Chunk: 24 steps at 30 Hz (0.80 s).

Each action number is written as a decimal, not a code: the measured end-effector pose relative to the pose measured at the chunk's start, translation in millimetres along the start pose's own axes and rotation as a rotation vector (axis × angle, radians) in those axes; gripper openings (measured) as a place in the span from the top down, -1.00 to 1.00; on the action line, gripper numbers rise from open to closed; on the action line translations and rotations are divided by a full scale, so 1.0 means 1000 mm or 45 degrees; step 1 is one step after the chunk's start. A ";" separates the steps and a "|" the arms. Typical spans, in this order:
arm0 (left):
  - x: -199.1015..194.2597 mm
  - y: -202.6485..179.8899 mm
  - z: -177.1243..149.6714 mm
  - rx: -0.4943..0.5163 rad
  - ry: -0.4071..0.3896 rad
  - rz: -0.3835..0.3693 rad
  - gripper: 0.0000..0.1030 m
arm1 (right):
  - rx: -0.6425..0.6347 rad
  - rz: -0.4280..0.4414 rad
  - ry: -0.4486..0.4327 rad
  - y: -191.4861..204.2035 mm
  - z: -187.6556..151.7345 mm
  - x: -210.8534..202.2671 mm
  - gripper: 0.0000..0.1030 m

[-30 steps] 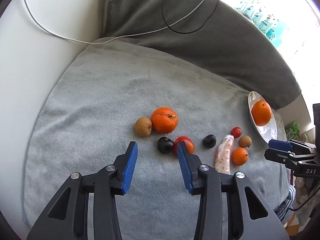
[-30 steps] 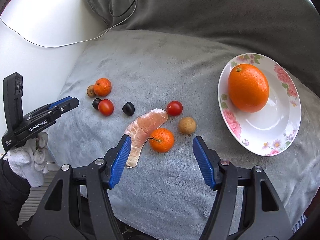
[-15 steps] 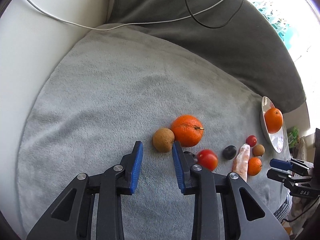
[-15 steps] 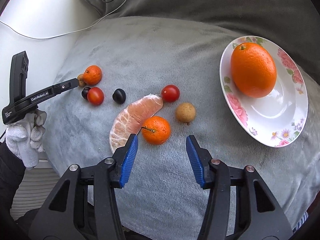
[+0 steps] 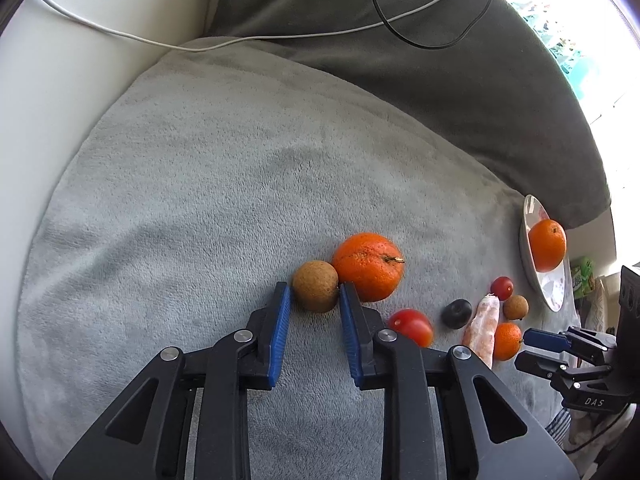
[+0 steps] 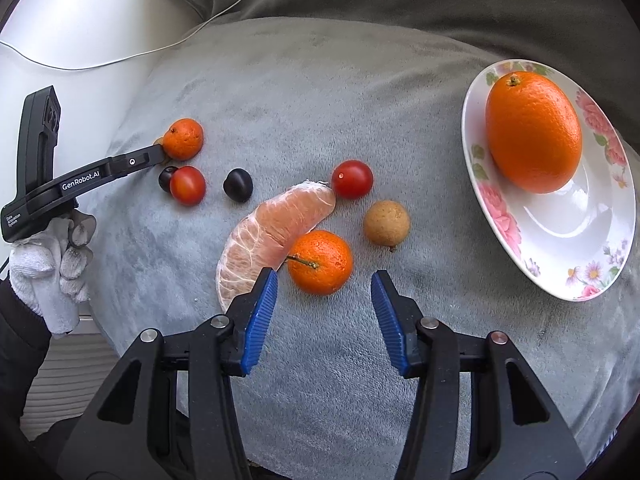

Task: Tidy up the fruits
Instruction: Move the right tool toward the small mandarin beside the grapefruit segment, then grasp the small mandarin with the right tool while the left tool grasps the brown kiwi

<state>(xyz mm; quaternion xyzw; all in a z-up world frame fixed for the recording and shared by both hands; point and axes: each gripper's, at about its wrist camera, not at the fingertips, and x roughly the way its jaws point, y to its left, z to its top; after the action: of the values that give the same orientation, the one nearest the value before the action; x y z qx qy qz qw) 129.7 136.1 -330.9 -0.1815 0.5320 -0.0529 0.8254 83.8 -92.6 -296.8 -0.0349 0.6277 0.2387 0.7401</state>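
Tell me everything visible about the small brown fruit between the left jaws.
The brown longan is round, with a rough, speckled tan skin, and looks whole. It rests on the grey fleece blanket, touching the mandarin beside it. The left gripper has its blue jaws shut on its two sides.

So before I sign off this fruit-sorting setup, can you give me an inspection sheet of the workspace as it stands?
Surface: light grey fleece blanket.
Job's things: flowered plate holds one orange. Loose on the blanket: near mandarin, far mandarin, pomelo segment, cherry tomatoes, dark round fruits, free longan, gripped longan.
Clutter: nothing seen.
Grippers: left gripper shut on the gripped longan; right gripper open, just short of the near mandarin.
Cables: white cable and black cable, behind the blanket.
Surroundings: dark grey cushion; gloved hand on the left gripper.
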 end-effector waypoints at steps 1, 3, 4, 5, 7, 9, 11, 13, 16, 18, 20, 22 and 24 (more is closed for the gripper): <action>0.000 0.000 0.000 0.001 -0.002 0.001 0.57 | -0.002 0.003 0.003 0.000 0.000 0.001 0.00; 0.001 0.000 0.001 0.000 -0.001 0.002 0.57 | -0.003 0.009 0.014 0.001 0.000 0.004 0.00; 0.001 0.001 0.001 -0.004 -0.002 -0.002 0.57 | -0.003 0.011 0.017 0.001 -0.001 0.005 0.00; 0.001 0.002 0.001 -0.014 -0.003 -0.008 0.58 | -0.004 0.011 0.020 0.001 -0.001 0.006 0.00; 0.001 0.004 0.001 -0.032 -0.007 -0.017 0.58 | -0.006 0.011 0.024 0.002 -0.002 0.007 0.00; 0.000 0.003 0.000 -0.029 -0.014 -0.008 0.58 | -0.004 0.016 0.025 0.002 -0.002 0.008 0.00; -0.001 0.002 -0.001 -0.020 -0.020 0.003 0.58 | -0.007 0.011 0.025 0.003 -0.001 0.009 0.00; -0.002 0.002 -0.002 -0.020 -0.022 0.004 0.58 | -0.005 0.008 0.029 0.003 -0.001 0.011 0.00; -0.002 0.002 -0.002 -0.021 -0.022 0.003 0.58 | 0.005 0.017 0.040 0.004 0.001 0.015 0.14; -0.002 0.001 -0.002 -0.017 -0.023 0.006 0.58 | 0.008 0.016 0.046 0.003 0.001 0.016 0.21; -0.002 0.001 -0.003 -0.021 -0.026 0.007 0.58 | 0.015 0.016 0.050 0.001 0.000 0.017 0.25; -0.002 0.001 -0.003 -0.033 -0.032 0.004 0.58 | 0.021 0.020 0.044 0.000 0.000 0.017 0.26; -0.003 0.003 -0.004 -0.047 -0.036 0.002 0.58 | 0.025 0.020 0.039 -0.001 -0.001 0.015 0.27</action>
<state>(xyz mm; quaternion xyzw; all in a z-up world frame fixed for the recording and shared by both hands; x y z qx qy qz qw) 124.8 138.2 -331.0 -0.1970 0.5213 -0.0398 0.8294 85.0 -89.1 -311.6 -0.0264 0.6416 0.2378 0.7288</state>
